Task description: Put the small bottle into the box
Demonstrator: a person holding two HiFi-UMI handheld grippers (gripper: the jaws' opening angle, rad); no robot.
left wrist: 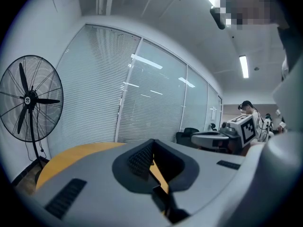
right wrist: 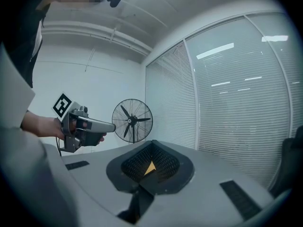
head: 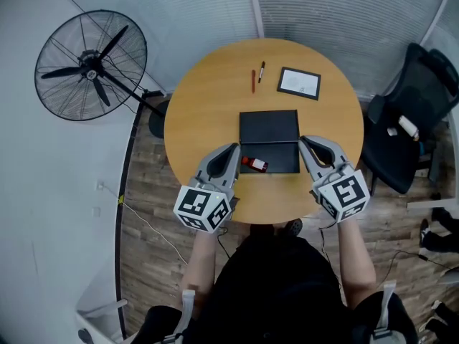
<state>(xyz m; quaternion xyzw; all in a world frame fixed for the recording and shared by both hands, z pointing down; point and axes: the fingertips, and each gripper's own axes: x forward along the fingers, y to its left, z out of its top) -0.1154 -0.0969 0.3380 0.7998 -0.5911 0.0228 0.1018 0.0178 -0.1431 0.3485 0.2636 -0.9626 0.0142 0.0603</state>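
A small red bottle (head: 254, 164) with a white label lies on its side at the left end of the near half of the open black box (head: 280, 156). The box sits in the middle of the round wooden table (head: 208, 99). My left gripper (head: 234, 149) hovers just left of the bottle, clear of it, with its jaws shut and empty (left wrist: 152, 143). My right gripper (head: 304, 141) is by the box's right edge, also shut on nothing (right wrist: 151, 143). Neither gripper view shows the bottle or the box.
Two pens (head: 253, 81) and a dark-framed white card (head: 299, 83) lie on the far side of the table. A standing fan (head: 91, 64) is at the left and a black office chair (head: 412, 117) at the right. Blinds line the far wall.
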